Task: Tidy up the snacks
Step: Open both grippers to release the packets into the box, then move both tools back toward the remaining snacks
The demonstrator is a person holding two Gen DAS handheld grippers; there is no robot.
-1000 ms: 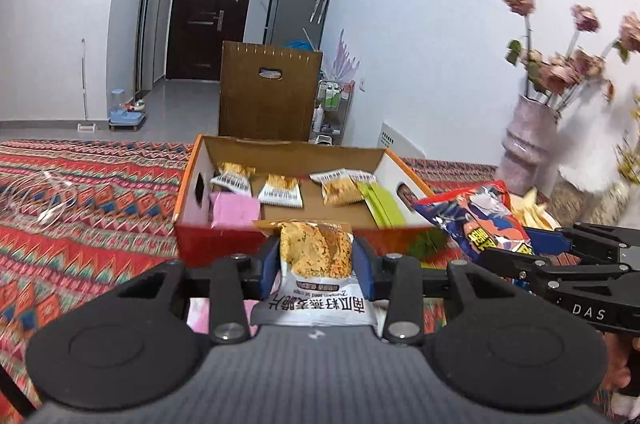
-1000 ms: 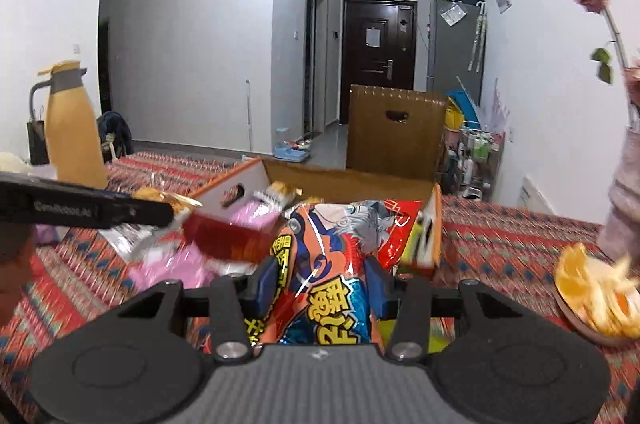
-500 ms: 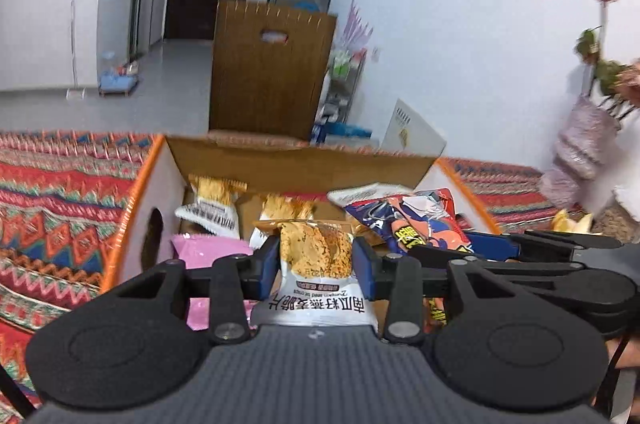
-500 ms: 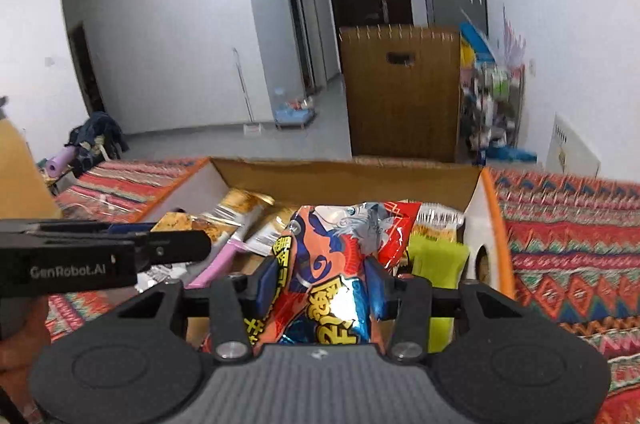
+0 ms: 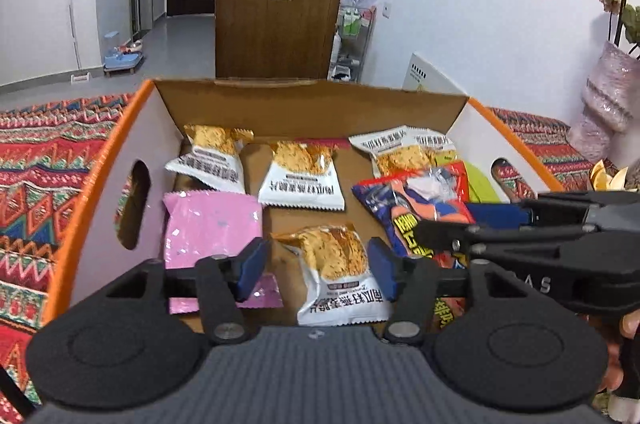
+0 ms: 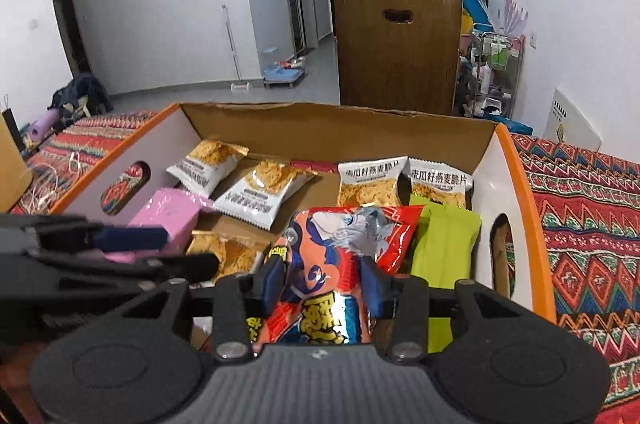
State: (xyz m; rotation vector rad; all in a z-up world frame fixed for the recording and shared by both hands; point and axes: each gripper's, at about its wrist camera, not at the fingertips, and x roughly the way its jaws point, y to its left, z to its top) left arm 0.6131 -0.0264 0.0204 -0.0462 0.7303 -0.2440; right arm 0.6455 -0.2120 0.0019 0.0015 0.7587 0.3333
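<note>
An open cardboard box [image 5: 312, 105] with orange rims holds several snack packs. My left gripper [image 5: 316, 266] is open over the box; a white oat-crisp packet [image 5: 336, 272] lies loose between its spread blue fingers on the box floor. My right gripper [image 6: 320, 282] is shut on a red and blue chip bag [image 6: 340, 252], held inside the box at its right side. The same bag [image 5: 420, 207] and the right gripper [image 5: 520, 236] show in the left wrist view. The left gripper [image 6: 132, 248] shows in the right wrist view.
In the box lie a pink pack [image 5: 212, 224], several white oat-crisp packets [image 5: 300, 175] and a green pack [image 6: 444, 244]. The box sits on a patterned red tablecloth [image 6: 592, 224]. A wooden chair back [image 5: 276, 19] stands behind it. A pink vase [image 5: 608, 91] stands at the right.
Both grippers moved forward and down into the box. The left gripper opened and let go of the oat-crisp packet, which now lies on the box floor. The right still holds the chip bag.
</note>
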